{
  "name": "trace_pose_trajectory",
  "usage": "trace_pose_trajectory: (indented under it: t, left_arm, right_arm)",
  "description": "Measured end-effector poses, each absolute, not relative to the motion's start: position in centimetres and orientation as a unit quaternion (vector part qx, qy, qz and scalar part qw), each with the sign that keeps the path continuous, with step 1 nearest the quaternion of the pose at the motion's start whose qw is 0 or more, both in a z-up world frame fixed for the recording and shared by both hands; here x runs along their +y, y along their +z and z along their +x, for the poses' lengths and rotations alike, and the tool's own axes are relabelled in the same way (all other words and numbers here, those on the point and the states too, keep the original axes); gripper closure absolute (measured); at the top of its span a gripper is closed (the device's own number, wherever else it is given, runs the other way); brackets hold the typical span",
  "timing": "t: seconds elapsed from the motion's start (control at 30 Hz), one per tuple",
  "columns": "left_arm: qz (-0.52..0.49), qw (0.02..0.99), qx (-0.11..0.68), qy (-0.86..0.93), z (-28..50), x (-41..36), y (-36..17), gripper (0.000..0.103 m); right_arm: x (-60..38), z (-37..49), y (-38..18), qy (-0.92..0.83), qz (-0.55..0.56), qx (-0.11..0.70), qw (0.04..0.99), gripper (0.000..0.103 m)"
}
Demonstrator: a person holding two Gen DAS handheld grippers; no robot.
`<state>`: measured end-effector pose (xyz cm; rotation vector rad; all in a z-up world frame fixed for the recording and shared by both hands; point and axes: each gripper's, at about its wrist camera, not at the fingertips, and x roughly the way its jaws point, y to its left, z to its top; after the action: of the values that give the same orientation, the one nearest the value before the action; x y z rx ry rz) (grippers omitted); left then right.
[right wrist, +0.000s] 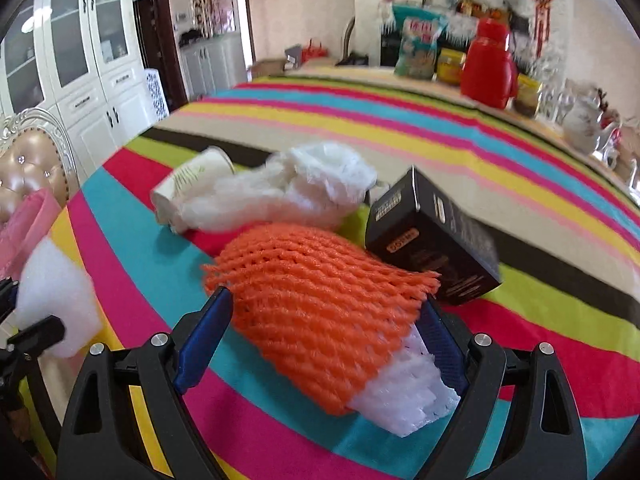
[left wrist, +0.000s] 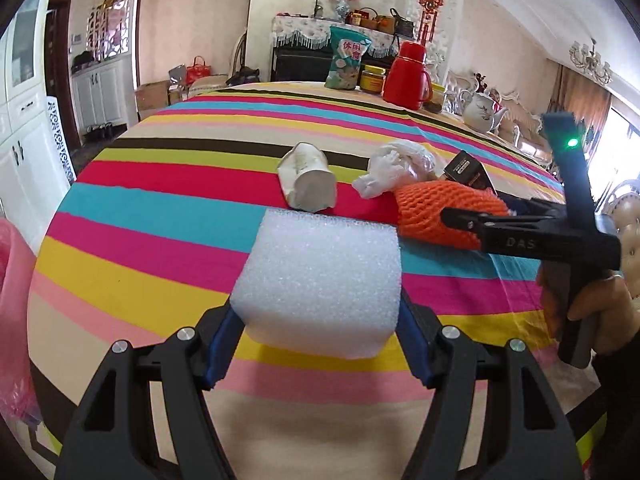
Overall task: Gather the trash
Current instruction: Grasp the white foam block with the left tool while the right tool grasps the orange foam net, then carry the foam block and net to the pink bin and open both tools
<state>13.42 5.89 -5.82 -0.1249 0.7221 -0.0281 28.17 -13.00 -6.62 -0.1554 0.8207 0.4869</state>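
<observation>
White foam block (left wrist: 320,280) clamped in left hand-held gripper (left wrist: 316,344), right hand-held gripper (right wrist: 324,344) w/ "DAS" lettering straddling orange foam net (right wrist: 320,304), grip unclear

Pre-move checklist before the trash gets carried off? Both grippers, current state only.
1. Left gripper clamps the white foam block on both sides: ok.
2. Foam block clear of the paper cup: ok.
3. Right gripper straddles the orange foam net: ok.
4. Right pads pressing the net: not ok, a gap shows beside the left pad.
5. Black box free of the net: cannot tell, their edges overlap.
6. Trash container within reach: cannot tell, only pink plastic at the picture's edge.
</observation>
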Motion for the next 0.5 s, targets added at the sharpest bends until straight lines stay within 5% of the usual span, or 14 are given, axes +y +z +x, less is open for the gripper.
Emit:
trace_pose_trajectory:
  t: [0.13, 0.37, 0.5]
  left_arm:
    - [-0.067, 0.933, 0.353, -0.011, 12.9, 6.4, -5.8, 0.036]
    - [-0.08, 0.932, 0.352, -0.02, 12.2, 6.0, -5.6, 0.036]
    - [-0.079, 0.937, 0.341, -0.023, 11.0, 5.8, -4.9, 0.036]
  right_arm:
    - [-13.1, 27.3, -7.2, 0.233, -0.086, 0.401, 0.882, 0.032]
    - [-14.6, 24.6, -6.7, 0.232, -0.074, 0.395, 0.886, 0.075]
    - [-15.6, 22.4, -5.3, 0.23, -0.042, 0.379, 0.895, 0.076]
